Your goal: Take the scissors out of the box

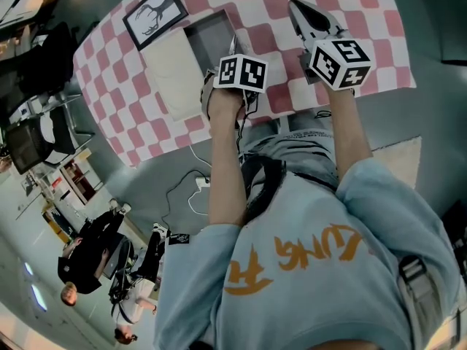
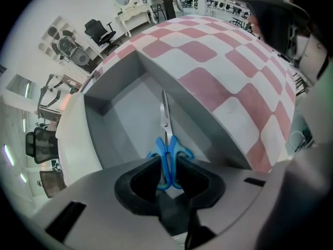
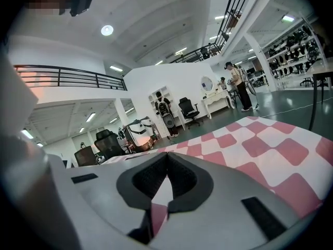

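The scissors, with blue handles and steel blades, lie flat on the floor of the open grey box. My left gripper points steeply down into the box, and the blue handles sit in the narrow gap between its pads, which stand close on either side. In the head view the left gripper is over the box, its tips hidden under its marker cube. My right gripper hovers over the checked cloth to the right of the box. Seen in its own view, the right gripper has its tips together with nothing between them.
A pink and white checked tablecloth covers the table. The white box lid lies left of the box, and a framed black and white picture lies beyond it. People, chairs and cables are on the floor around the table.
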A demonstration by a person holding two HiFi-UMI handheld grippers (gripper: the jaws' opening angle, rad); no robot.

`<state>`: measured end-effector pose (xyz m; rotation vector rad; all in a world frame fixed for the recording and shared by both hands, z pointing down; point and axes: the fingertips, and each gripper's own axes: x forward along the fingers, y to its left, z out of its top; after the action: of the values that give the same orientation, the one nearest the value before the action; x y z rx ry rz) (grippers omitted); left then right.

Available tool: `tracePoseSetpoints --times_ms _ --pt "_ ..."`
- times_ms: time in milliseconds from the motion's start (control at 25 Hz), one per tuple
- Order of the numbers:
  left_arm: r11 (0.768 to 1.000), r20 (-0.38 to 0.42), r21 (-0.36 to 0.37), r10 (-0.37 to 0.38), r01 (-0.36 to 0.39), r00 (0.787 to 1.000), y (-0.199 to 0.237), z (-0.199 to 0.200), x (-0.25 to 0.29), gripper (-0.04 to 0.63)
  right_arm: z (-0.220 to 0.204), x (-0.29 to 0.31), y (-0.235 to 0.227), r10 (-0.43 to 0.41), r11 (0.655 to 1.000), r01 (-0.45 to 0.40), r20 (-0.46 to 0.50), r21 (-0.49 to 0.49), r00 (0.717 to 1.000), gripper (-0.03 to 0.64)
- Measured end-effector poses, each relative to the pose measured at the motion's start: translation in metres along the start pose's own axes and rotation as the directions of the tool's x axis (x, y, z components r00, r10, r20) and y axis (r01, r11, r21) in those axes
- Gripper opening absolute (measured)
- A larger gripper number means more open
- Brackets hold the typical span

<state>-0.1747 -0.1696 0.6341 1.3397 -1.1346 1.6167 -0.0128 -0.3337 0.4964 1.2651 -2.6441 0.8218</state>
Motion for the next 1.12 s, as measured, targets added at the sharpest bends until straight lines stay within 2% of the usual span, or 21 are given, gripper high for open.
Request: tracePoseSetpoints --times_ms 400,840,1120 --pt "0.999 -0.016 0.025 -0.041 0.041 0.999 -0.002 0.0 0.001 0.104 -0.003 0.0 0.005 0.009 1.0 -0.009 -0.001 0.007 1.0 -0.003" --pt "0.998 -0.018 -0.013 -0.06 0.06 0.998 -0.001 -0.007 -0.003 0.095 0.001 -0.007 0.008 0.015 1.0 -0.015 0.003 -0.012 1.0 -0.002" --pt "0.996 0.009 -0.069 -0.064 0.064 0.998 -0.003 -0.008 -0.013 0.094 0.006 -0.016 0.005 0.021 0.999 -0.021 0.004 -0.028 1.0 -0.002"
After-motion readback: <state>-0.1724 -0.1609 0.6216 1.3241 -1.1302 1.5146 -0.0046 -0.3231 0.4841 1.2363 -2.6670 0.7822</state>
